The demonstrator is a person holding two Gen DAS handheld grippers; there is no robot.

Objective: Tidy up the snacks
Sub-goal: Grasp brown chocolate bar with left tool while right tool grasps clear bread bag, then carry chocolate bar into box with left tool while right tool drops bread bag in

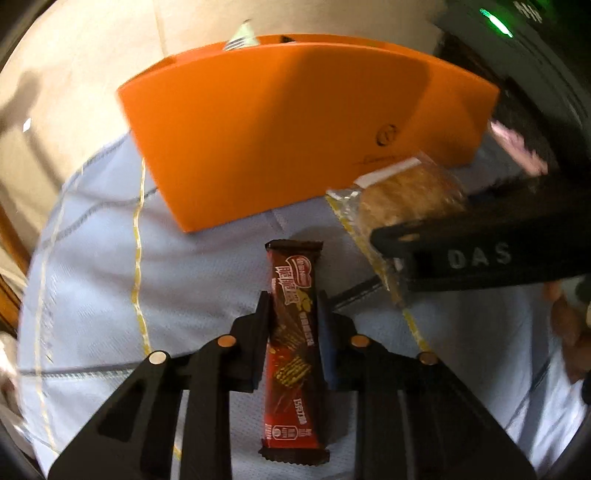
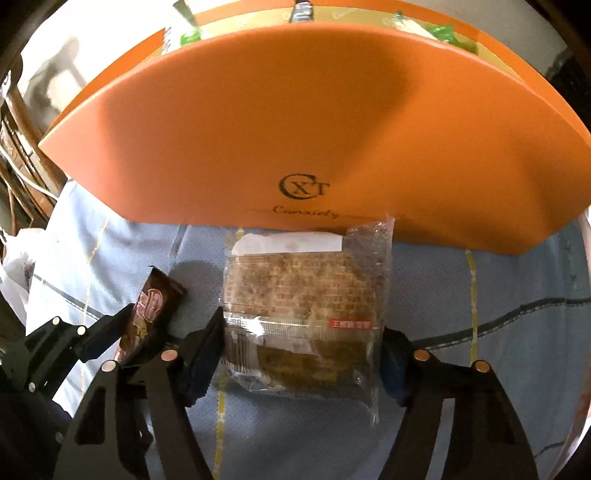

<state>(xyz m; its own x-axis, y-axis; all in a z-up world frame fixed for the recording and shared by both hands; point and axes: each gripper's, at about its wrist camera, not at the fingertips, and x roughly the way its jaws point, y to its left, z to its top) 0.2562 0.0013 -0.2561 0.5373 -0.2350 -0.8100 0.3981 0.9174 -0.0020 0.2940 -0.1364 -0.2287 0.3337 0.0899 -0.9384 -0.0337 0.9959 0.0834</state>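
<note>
A dark red chocolate wafer bar lies lengthwise on the cloth, and my left gripper is shut on it, one pad pressed on each long side. In the right wrist view the same bar shows at the left in that gripper. A clear-wrapped brown cake packet sits between the pads of my right gripper, which press on both of its edges. The packet also appears at the right of the left wrist view. An orange box stands just behind both snacks.
Green-wrapped snacks poke above the orange box's rim. A light blue cloth with yellow and dark stripes covers the surface. Wooden furniture stands at the left. A person's hand holds the right gripper.
</note>
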